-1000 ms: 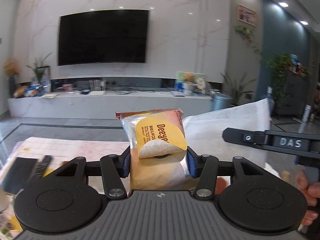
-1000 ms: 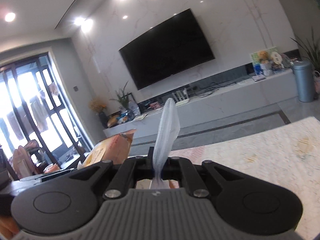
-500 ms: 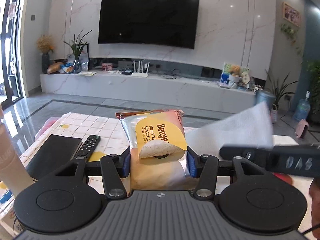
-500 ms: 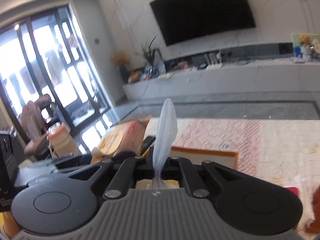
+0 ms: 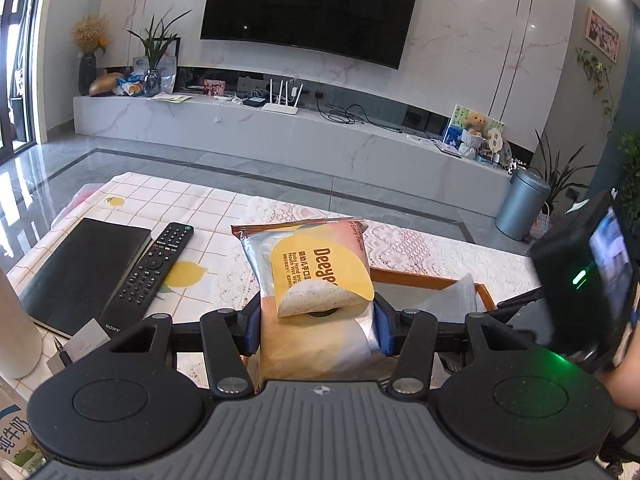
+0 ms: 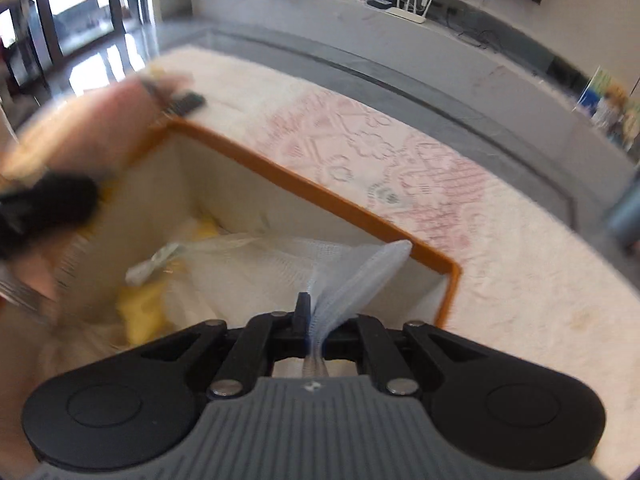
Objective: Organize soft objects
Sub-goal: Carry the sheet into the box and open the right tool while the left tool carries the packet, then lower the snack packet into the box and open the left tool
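Tilting down over the box [image 6: 320, 194], the right gripper [image 6: 314, 336] now looks into it, where a second ago its camera faced the room and the TV wall. It stays pinched on a thin white mesh cloth [image 6: 360, 276], whose free end droops over the box's right near corner and onto the pale mesh and yellow items already inside. That view is motion-blurred, so the contents are hard to name.

The left gripper [image 5: 318, 322] keeps its blue pads pressed on both sides of the wipes pack [image 5: 312, 272], held upright above the table [image 5: 224, 208]. Its view has swung left and down: the notebook [image 5: 80, 268] and remote [image 5: 152, 268] now lie near on the left, and the orange-rimmed box shows just beyond the pack on the right, with the cloth inside its rim.

Judging from this, the cloth is about ready to be let go into the box, and the pack would likely follow; it is not yet over the opening.
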